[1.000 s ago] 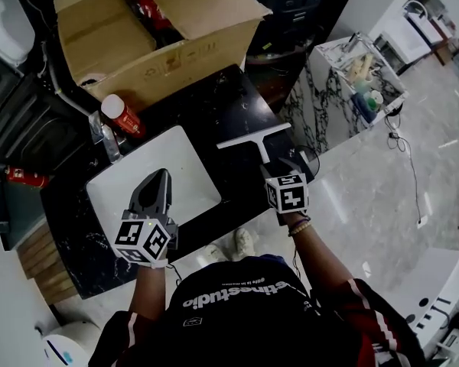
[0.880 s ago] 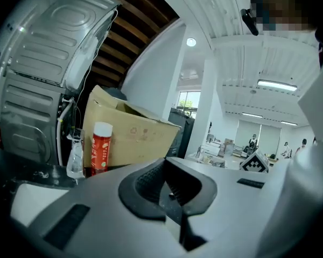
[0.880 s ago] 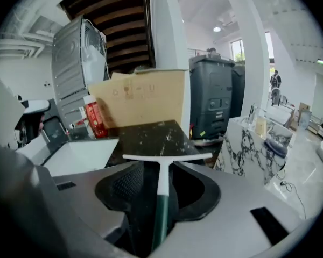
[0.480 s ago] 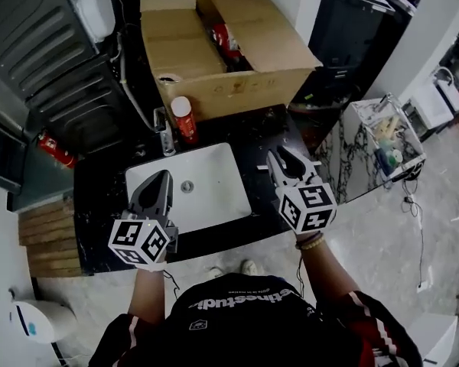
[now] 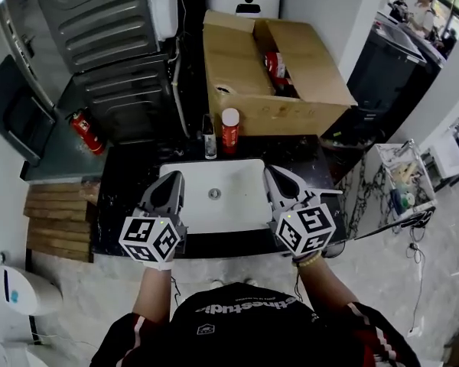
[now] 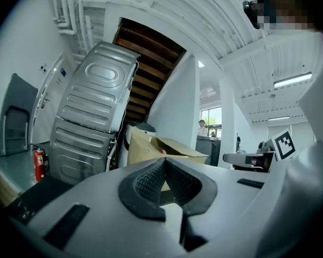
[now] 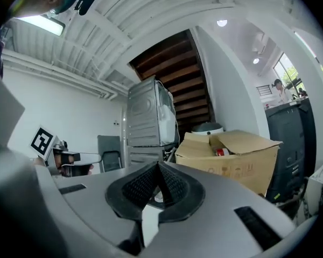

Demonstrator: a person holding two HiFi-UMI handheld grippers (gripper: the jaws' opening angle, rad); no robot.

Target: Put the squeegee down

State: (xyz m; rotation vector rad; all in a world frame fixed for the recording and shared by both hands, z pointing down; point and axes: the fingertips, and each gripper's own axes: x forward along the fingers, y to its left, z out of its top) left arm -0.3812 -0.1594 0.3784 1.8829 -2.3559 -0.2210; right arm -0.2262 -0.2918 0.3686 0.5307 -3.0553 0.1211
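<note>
**Squeegee down, both grippers empty**

The squeegee [image 5: 330, 193] seems to be the pale strip on the counter [image 5: 130, 182], right of the sink [image 5: 237, 182] and mostly hidden behind the right gripper [image 5: 274, 173]. That gripper's jaws are together on nothing, and the left gripper [image 5: 174, 179] is the same. To finish well, hold both clear of the strip.

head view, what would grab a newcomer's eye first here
Two grey grippers, the left gripper and right gripper, both shut and empty, hang side by side over the white sink in the black counter. Behind it, an open cardboard box fills the top centre, a red can standing before it.
</note>
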